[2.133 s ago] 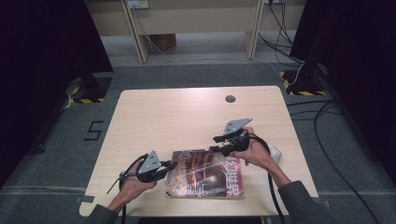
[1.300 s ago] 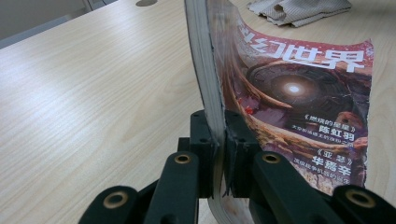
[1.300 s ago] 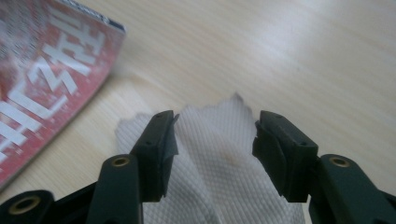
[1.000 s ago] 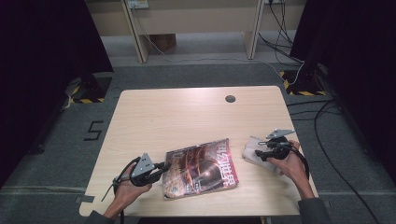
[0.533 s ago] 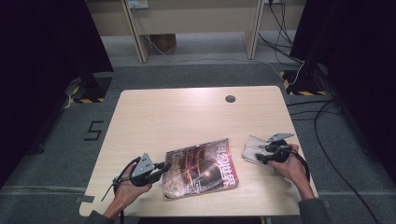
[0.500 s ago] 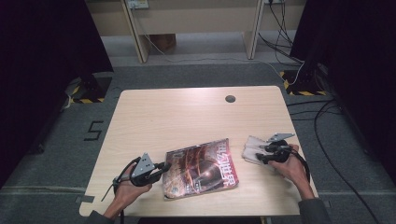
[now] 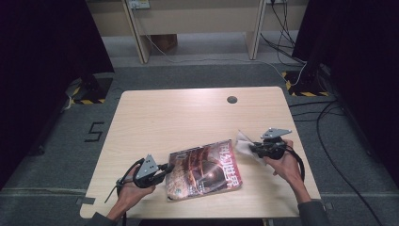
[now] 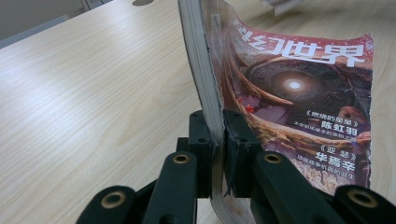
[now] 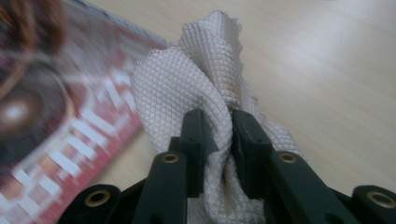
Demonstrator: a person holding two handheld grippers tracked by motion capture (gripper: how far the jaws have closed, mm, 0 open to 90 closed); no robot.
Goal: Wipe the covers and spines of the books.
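Note:
A magazine [image 7: 204,169] with a dark red cover lies near the table's front edge. My left gripper [image 7: 165,168] is shut on its left edge, and in the left gripper view the pads clamp the magazine [image 8: 299,93] at its spine, lifting that side. A white waffle-weave cloth [image 7: 245,143] lies right of the magazine. My right gripper [image 7: 252,148] has just been closing and now pinches the cloth [image 9: 187,88], which bunches up between the jaws.
The light wood table [image 7: 188,117] has a dark cable hole [image 7: 232,100] near its far edge. Cables trail on the floor at the right. Table legs and a cardboard box stand beyond the table.
The right gripper has closed on the cloth and drawn it up a little and toward the magazine. The left gripper and the magazine have stayed put.

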